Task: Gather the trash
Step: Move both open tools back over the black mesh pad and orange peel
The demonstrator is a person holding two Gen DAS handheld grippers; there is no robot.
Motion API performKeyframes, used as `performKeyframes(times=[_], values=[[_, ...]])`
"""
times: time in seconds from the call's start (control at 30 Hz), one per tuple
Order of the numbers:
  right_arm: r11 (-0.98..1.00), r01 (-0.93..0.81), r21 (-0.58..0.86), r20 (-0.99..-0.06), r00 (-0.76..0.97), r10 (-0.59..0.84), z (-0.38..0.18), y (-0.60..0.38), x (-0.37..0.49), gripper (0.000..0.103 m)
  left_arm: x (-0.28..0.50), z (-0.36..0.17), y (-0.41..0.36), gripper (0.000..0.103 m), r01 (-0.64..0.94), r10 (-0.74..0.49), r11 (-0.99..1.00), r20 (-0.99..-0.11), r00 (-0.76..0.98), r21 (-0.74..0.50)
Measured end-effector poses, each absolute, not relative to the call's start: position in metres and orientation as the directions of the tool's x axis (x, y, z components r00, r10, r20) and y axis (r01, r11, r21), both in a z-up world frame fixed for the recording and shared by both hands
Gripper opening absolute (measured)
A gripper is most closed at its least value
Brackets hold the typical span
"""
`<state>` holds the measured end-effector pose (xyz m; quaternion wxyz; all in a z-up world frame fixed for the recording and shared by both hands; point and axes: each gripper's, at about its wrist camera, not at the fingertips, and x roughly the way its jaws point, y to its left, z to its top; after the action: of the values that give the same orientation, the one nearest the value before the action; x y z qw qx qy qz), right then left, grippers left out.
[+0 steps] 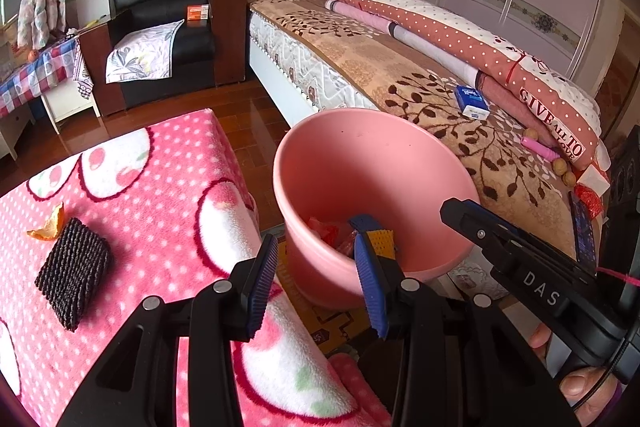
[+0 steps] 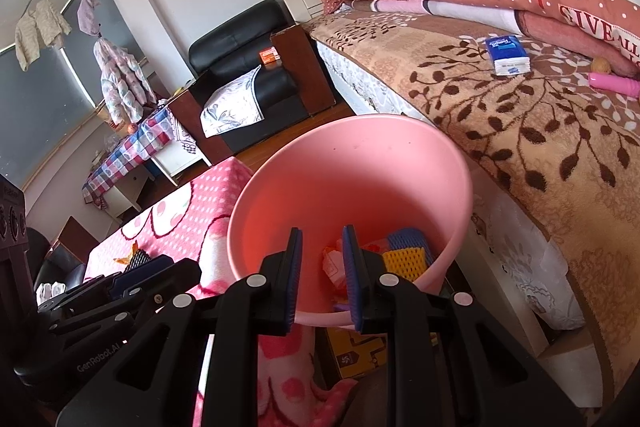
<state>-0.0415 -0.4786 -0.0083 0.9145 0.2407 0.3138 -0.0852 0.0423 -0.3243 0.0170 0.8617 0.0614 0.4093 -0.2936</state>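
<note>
Left wrist camera looks steeply down along its fingers, close over a pink bin [image 1: 376,195] beside a pink blanket [image 1: 120,227]; right wrist camera, just alongside, faces likewise; both share bin, bed [image 2: 520,131] and armchair [image 1: 168,27].

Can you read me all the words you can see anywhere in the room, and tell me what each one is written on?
"GIVE ALL TO LOVE": on the dotted quilt lying on the bed.
"DAS": on the black arm of the right gripper, seen from the left wrist.
"GenRobot.AI": on the body of the left gripper, seen from the right wrist.
Blue tissue pack: white print, too blurred to read.
Orange box on the black armchair: too small to read.
</note>
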Motion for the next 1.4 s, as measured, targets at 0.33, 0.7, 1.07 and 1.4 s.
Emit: performKeyframes(times=[0.33,0.7,1.07,1.4], values=[[0.886,0.264,0.380,-0.615,0.788,0.029,-0.007,-0.460,-0.039,0.021,0.039,0.020,-0.299,0.043,0.531,-0.437,0.838,-0.740,0.512,-0.128],[0.902,0.228,0.367,-0.622,0.781,0.055,-0.006,-0.437,-0.035,0.021,0.038,0.018,-0.278,0.047,0.506,-0.422,0.853,-0.743,0.519,-0.131],[0.915,0.189,0.356,-0.634,0.768,0.088,-0.008,-0.416,-0.026,0.021,0.040,0.010,-0.250,0.047,0.464,-0.395,0.875,-0.751,0.529,-0.134],[0.927,0.129,0.351,-0.647,0.750,0.140,-0.014,-0.392,-0.016,0.021,0.040,-0.004,-0.216,0.047,0.402,-0.356,0.905,-0.766,0.536,-0.140]])
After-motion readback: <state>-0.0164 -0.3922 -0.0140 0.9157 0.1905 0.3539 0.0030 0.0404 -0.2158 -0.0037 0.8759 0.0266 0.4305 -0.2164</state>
